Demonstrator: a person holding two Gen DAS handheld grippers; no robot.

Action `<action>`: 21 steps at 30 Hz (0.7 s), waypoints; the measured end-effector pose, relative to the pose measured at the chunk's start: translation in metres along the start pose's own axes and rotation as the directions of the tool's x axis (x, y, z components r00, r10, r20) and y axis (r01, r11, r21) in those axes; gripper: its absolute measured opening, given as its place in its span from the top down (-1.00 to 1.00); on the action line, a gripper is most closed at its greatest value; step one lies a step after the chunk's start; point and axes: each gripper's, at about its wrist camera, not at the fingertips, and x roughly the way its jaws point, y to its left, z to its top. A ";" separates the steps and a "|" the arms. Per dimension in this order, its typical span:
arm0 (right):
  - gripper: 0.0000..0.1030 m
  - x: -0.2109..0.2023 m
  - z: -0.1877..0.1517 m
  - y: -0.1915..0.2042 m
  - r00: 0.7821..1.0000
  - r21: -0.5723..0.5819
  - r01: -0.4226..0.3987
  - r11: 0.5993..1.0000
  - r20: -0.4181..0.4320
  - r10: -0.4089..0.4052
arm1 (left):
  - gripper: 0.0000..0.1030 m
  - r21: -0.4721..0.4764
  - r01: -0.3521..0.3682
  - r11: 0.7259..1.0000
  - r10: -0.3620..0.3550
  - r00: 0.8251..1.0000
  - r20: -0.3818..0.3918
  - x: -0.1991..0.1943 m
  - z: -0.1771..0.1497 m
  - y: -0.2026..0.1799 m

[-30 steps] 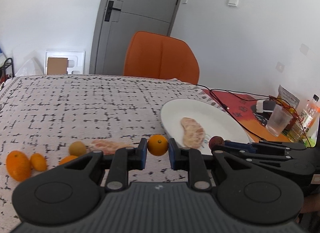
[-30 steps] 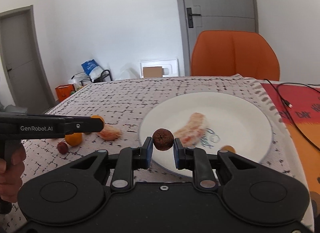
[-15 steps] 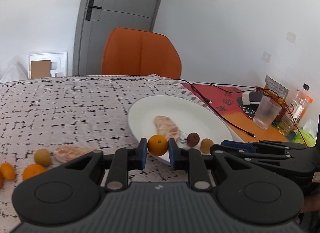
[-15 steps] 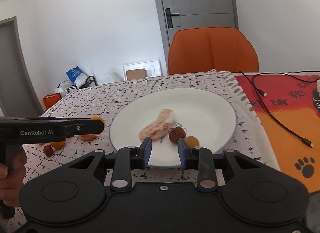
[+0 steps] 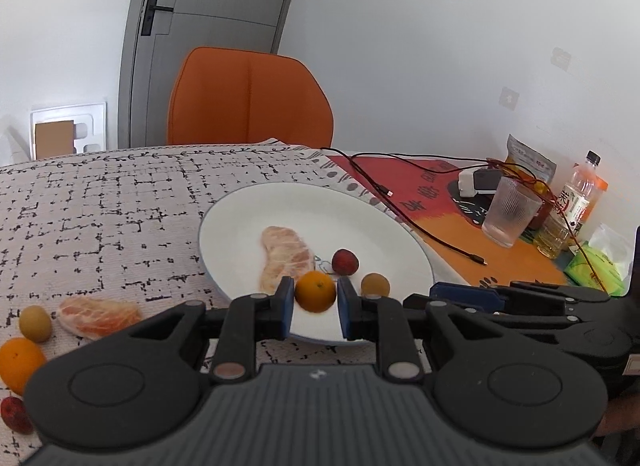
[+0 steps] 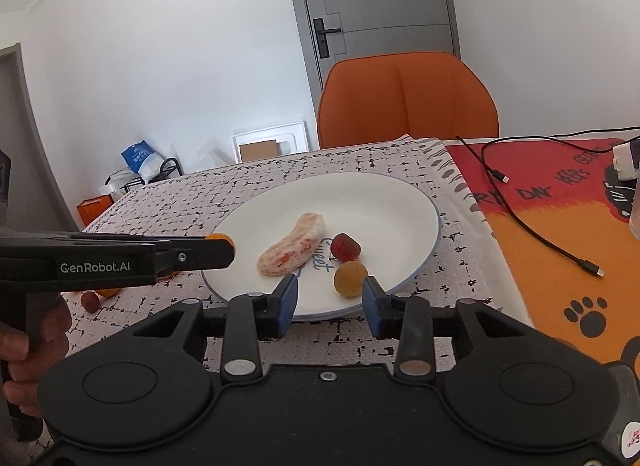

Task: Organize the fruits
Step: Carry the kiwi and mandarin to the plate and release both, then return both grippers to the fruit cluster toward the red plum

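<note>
the left gripper pinches a small orange over the white plate's near rim, while the right gripper, jaws just parted, holds nothing, a red fruit lying on the plate.

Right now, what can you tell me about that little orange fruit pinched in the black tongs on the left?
The small orange citrus fruit is round, bright orange and smooth-skinned, with a tiny dark dimple facing the left camera. The left tongs are shut on it, blue pads pressing both sides. It hangs above the near rim of the white plate, touching nothing else. From the right camera only its top peeks over the tong tip.
</note>
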 end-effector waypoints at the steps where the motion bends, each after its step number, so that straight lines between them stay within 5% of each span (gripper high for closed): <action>1: 0.26 0.000 0.000 0.000 1.000 0.000 -0.001 1.000 -0.001 0.001 | 0.55 0.002 -0.003 1.000 0.003 1.000 -0.001 -0.001 0.000 0.000; 15: 0.22 0.006 0.001 0.015 0.999 -0.006 -0.040 0.999 0.002 0.040 | 0.48 -0.064 -0.119 0.991 0.118 0.993 -0.012 -0.025 -0.006 0.035; 21: 0.17 0.009 0.002 0.026 0.998 -0.008 -0.069 0.998 0.003 0.069 | 0.12 -0.073 -0.176 0.982 0.177 0.984 0.005 -0.042 -0.007 0.047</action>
